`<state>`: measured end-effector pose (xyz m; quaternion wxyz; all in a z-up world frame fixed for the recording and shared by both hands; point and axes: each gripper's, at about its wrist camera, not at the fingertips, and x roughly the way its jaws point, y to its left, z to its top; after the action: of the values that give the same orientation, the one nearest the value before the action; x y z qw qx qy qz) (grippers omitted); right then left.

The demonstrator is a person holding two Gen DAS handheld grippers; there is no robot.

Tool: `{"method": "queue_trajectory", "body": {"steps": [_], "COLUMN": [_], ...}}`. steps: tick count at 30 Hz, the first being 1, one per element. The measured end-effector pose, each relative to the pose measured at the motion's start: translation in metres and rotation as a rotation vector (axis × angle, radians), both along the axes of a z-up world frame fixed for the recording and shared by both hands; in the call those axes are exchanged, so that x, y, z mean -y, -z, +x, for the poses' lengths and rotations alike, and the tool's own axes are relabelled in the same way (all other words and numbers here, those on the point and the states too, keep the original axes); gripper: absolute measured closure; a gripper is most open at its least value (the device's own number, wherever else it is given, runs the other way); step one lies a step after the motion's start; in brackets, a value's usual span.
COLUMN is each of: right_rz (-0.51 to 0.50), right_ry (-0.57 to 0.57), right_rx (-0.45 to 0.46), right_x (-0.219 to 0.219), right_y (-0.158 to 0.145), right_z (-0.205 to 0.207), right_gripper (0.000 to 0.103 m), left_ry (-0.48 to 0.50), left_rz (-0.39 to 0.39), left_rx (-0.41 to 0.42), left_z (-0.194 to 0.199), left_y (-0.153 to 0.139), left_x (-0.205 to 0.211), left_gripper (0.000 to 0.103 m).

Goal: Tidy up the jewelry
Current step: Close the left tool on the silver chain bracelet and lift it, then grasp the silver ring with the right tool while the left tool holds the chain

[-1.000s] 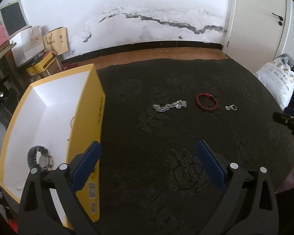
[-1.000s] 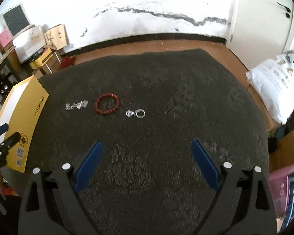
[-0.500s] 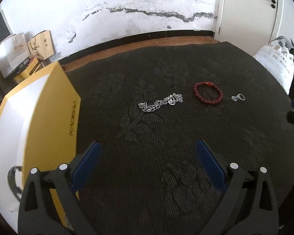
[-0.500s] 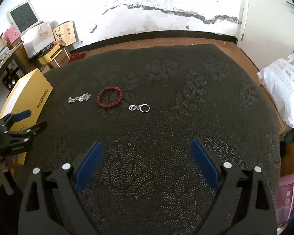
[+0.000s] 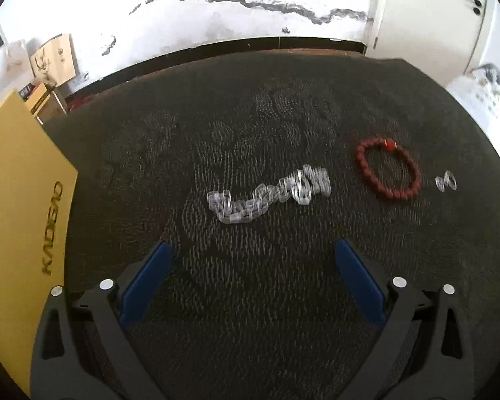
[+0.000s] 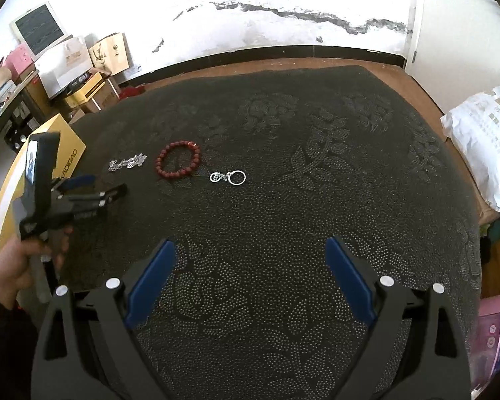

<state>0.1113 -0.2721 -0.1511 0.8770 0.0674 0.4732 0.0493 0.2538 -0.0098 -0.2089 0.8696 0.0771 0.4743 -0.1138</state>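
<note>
A silver chain bracelet (image 5: pixel 266 193) lies on the dark patterned table cloth (image 5: pixel 256 126), straight ahead of my open, empty left gripper (image 5: pixel 251 253). A red bead bracelet (image 5: pixel 388 173) lies to its right, and small silver rings (image 5: pixel 446 181) lie further right. The right wrist view shows the same row: chain (image 6: pixel 127 162), bead bracelet (image 6: pixel 178 163), rings (image 6: pixel 228 177). My right gripper (image 6: pixel 250 250) is open and empty, well short of the rings. The left gripper (image 6: pixel 95 188) also shows there, near the chain. A yellow box (image 5: pixel 20 206) stands at the left.
The yellow box also shows in the right wrist view (image 6: pixel 68 156), behind the left gripper. A white sack (image 6: pixel 483 133) lies off the table's right edge. Cardboard boxes and bags (image 6: pixel 83 66) stand by the far wall on the left.
My left gripper has swung right, away from the yellow box, and come closer to the silver chain. The right gripper's view has shifted slightly; the left gripper now shows nearer the chain.
</note>
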Motion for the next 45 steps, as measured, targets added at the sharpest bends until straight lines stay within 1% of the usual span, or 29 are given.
{"method": "queue_trajectory", "body": {"steps": [3,6,7,10,15,16,17,20,21,23,24,26,29,31,33,35,38,43,45], "right_rz": [0.002,0.011,0.013,0.028,0.029,0.028,0.028,0.037,0.037,0.032,0.032,0.029,0.023,0.026,0.034,0.043,0.034,-0.009,-0.043], "right_ry": [0.000,0.004,0.006,0.012,0.000,0.000,0.000,-0.001,-0.004,-0.008,-0.010,-0.011,-0.009,-0.001,0.008,0.011,0.004,-0.041,-0.064], "right_rx": [0.002,0.007,0.008,0.005,0.004,0.003,0.002,0.000,0.002,0.004,0.003,0.001,0.008,0.011,0.007,0.000,-0.007,-0.026,-0.035], "right_x": [0.000,0.004,0.005,0.007,0.005,0.005,0.005,0.006,0.005,0.004,0.003,0.001,0.001,0.001,0.003,0.003,-0.003,-0.021,-0.026], "right_y": [0.000,-0.002,-0.002,-0.001,-0.001,-0.001,-0.001,0.000,-0.001,-0.001,-0.001,-0.001,-0.002,-0.002,-0.001,0.000,0.002,0.009,0.014], "right_z": [-0.002,-0.003,-0.003,-0.003,-0.004,-0.004,-0.004,-0.003,-0.003,-0.003,-0.002,-0.001,0.000,0.001,0.002,0.004,0.007,0.023,0.032], "right_gripper": [0.014,0.014,0.014,0.014,0.014,0.014,0.014,0.014,0.014,0.014,0.014,0.014,0.015,0.014,0.014,0.014,0.014,0.014,0.015], "left_ry": [0.043,0.072,0.078,0.135,0.149,0.160,0.164,0.178,0.176,0.166,0.158,0.143,0.093,0.061,0.033,0.022,0.015,0.016,0.006], "left_rz": [0.005,0.005,0.004,0.005,0.011,0.001,0.011,0.025,0.031,0.042,0.046,0.051,0.044,0.022,-0.011,-0.024,-0.074,-0.129,-0.134], "left_rx": [0.008,0.011,0.012,0.027,0.045,0.046,0.052,0.058,0.059,0.053,0.049,0.046,0.035,0.036,0.058,0.080,0.077,0.070,0.086], "left_z": [0.016,0.022,0.022,0.020,0.020,0.019,0.017,0.011,0.010,0.008,0.007,0.005,0.001,-0.002,-0.006,-0.011,-0.017,-0.024,-0.029], "left_y": [0.000,0.002,0.002,-0.002,-0.001,-0.001,-0.002,-0.003,-0.003,-0.004,-0.004,-0.006,-0.015,-0.026,-0.047,-0.064,-0.086,-0.107,-0.115], "left_x": [0.001,0.002,0.003,0.012,0.018,0.019,0.022,0.027,0.028,0.030,0.030,0.030,0.021,0.015,0.008,0.006,-0.001,-0.011,-0.017], "left_gripper": [0.007,0.009,0.014,0.038,0.045,0.059,0.070,0.081,0.084,0.094,0.096,0.096,0.096,0.096,0.096,0.096,0.096,0.096,0.096]}}
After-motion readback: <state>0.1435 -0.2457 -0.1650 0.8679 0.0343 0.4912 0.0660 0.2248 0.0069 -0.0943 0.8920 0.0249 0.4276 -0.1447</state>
